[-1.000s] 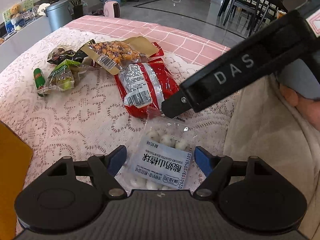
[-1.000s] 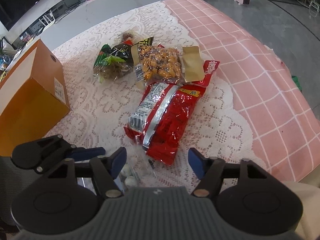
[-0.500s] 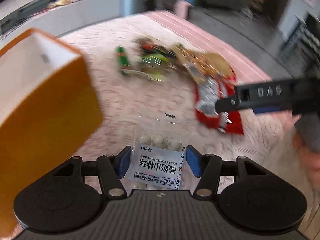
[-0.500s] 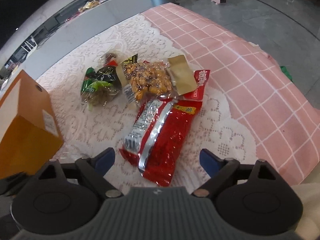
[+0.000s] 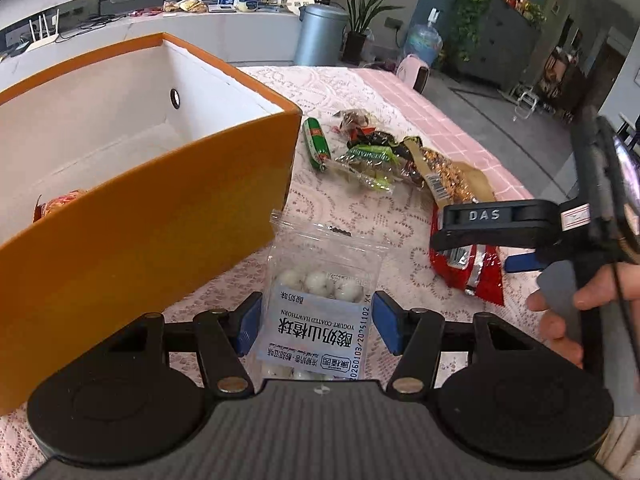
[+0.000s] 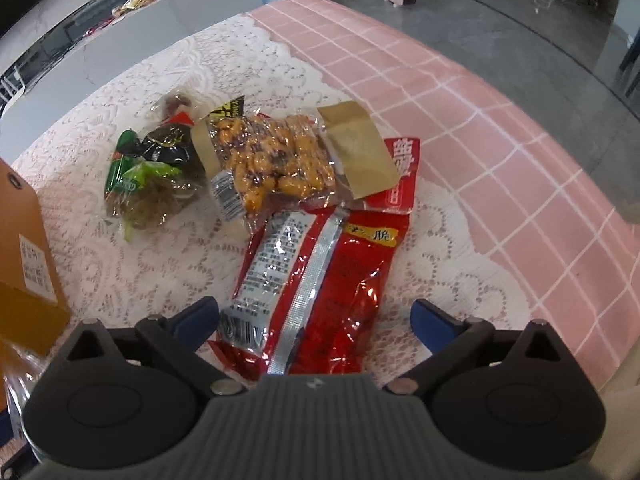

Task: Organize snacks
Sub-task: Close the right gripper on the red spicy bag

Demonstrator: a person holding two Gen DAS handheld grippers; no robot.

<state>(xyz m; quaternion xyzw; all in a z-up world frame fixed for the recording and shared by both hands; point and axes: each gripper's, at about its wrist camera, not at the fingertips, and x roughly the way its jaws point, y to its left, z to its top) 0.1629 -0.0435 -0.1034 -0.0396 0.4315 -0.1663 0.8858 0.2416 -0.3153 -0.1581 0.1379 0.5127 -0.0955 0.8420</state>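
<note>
Beside the orange box [image 5: 152, 216] on the lace tablecloth [image 5: 340, 204], the left gripper [image 5: 316, 322] is clamped on a clear bag of white yogurt balls [image 5: 320, 308], lifted off the cloth. Over the red snack bag [image 6: 316, 288], the right gripper [image 6: 316, 318] has just been opening; its blue fingers [image 6: 434, 320] straddle the bag without pressing it. Farther back lie a peanut pack [image 6: 276, 164] and green-wrapped snacks [image 6: 148, 184].

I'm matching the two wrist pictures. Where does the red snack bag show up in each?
Left wrist: red snack bag at right, partly behind the right gripper.
Right wrist: red snack bag at lower centre, between the open blue fingers.
Shared landmark: the orange box, at left in both.
</note>
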